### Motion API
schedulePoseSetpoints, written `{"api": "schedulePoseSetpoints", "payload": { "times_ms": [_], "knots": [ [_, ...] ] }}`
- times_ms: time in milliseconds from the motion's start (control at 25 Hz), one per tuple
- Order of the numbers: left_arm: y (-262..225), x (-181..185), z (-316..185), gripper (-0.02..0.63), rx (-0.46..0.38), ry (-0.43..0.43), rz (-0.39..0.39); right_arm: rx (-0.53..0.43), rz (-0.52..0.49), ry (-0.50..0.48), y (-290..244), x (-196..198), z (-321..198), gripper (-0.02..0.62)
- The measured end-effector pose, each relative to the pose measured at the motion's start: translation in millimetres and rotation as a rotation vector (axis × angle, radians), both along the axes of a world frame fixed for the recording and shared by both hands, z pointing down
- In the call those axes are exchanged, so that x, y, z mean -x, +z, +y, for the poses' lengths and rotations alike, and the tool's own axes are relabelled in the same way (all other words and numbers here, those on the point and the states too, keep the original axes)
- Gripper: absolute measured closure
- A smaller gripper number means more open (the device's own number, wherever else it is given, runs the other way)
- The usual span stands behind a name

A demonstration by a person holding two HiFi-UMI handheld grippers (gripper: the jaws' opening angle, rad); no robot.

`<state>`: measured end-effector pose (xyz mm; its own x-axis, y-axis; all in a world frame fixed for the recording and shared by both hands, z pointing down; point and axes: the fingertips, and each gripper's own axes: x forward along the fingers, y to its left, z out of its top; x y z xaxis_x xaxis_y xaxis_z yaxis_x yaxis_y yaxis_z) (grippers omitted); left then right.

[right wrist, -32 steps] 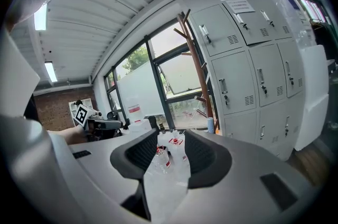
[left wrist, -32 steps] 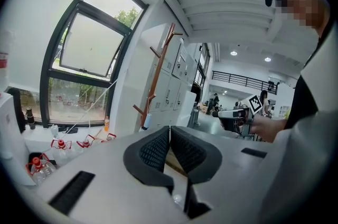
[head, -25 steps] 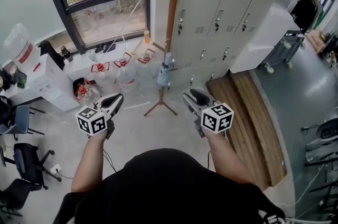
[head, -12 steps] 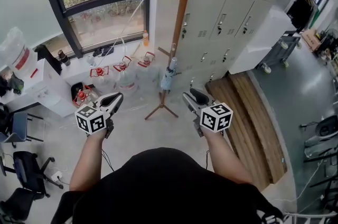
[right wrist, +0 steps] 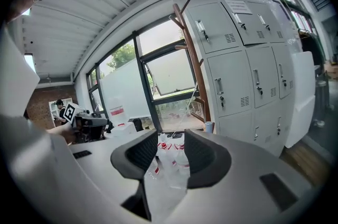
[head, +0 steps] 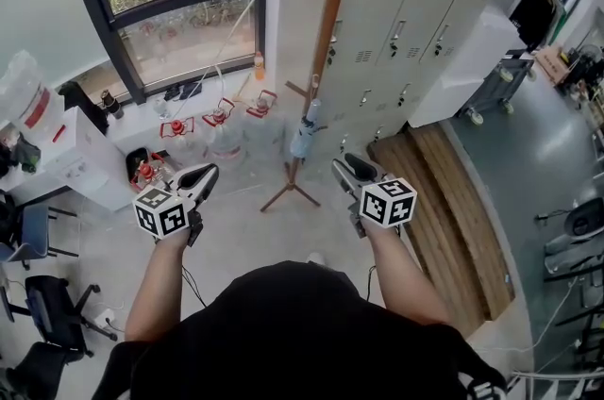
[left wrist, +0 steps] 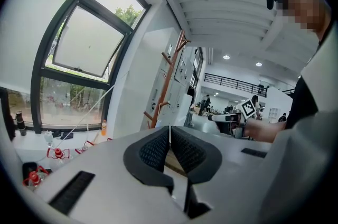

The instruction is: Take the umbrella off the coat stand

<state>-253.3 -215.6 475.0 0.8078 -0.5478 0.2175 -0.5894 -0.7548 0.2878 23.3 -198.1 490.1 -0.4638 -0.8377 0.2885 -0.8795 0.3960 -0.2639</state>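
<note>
The umbrella (head: 304, 130) hangs low on the coat stand (head: 326, 21), from one of the short lower pegs, close against the wooden pole and not far above the spread feet. It is a small folded one, pale blue-grey, and it hangs almost upright. You cannot see from here whether a strap or the handle holds it on the peg, because it is too small in the head view.

I judge that it is light and will swing easily if you push it. The cloth is probably soft and a little slippery over a stiff middle rod. So take hold near the upper end, just under the peg, and press on the firm core, not on the loose folds. Then you will probably need to lift it up and away from the pole, so that it comes free of the peg. The stand looks slim, and a sideways pull may rock it.

Your right gripper (head: 347, 170) has its jaws apart, with nothing between them; through the gap you see only the water bottles (head: 222, 129) on the floor. Your left gripper (head: 208, 174) has its pads pressed together on nothing. Both grippers are well apart from the umbrella. Grey lockers (head: 396, 21) stand just behind the stand, and the window (head: 179, 2) is to its left.
</note>
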Motion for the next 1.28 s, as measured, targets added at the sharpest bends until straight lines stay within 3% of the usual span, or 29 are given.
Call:
{"api": "schedulePoseSetpoints", "payload": {
  "times_ms": [520,1280],
  "knots": [
    [9,-18,-20,0.577,0.012,0.030,-0.036,0.017,-0.031,0.022,21,-15,-42,0.426],
    [6,-38,-105,0.577,0.013,-0.027,-0.042,0.036,-0.007,-0.002,31,-48,-135,0.426]
  ]
}}
